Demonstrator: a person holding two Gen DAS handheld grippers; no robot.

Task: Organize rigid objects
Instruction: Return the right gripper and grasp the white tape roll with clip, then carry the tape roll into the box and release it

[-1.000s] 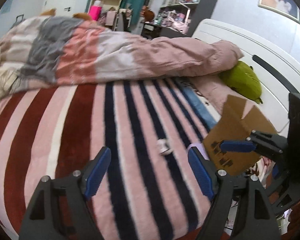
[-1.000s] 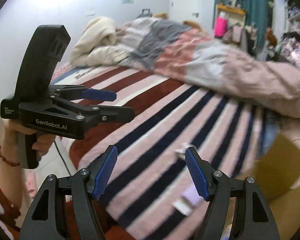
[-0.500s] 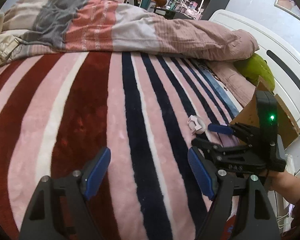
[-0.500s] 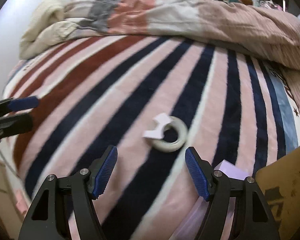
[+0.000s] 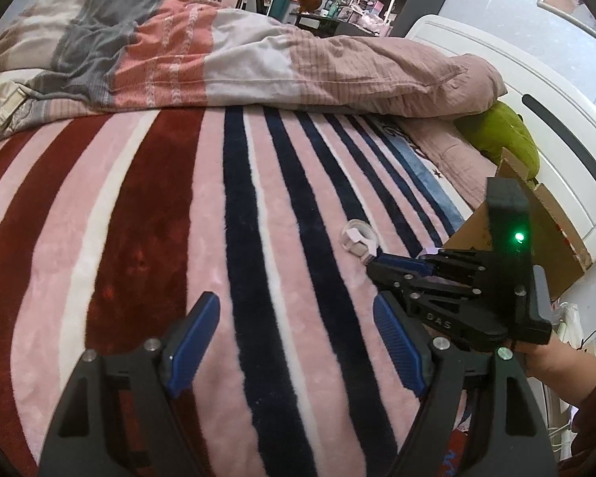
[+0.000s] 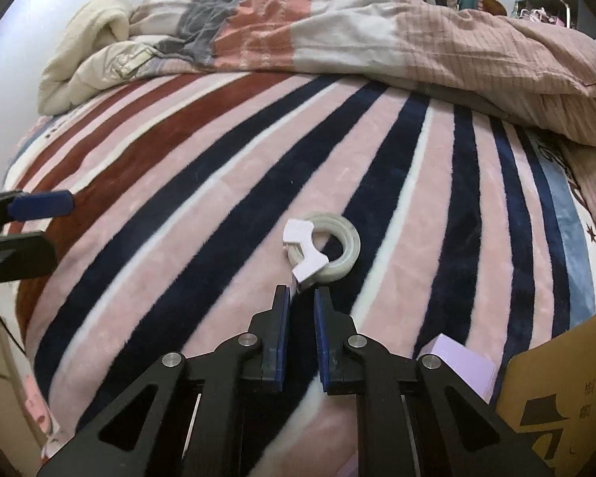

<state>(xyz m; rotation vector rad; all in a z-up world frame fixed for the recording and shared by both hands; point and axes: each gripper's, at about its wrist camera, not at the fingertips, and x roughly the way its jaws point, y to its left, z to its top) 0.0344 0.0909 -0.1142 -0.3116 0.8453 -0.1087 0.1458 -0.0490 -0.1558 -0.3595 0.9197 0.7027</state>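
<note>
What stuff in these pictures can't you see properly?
- Cardboard box: its inside is cut off by the right wrist view's edge.
- Purple block: partly behind the right gripper.
- Tape ring: whether the gripper grips its paper tab is unclear.
- Shelf items: too small, left wrist view.

The plush blanket (image 6: 218, 183) is striped in pink, dark red, navy and white, the round tape roll (image 6: 329, 246) is translucent white with a pale lilac tab, the rectangular box (image 6: 461, 361) is lilac, and the cardboard carton (image 6: 568, 397) is brown with black print.
</note>
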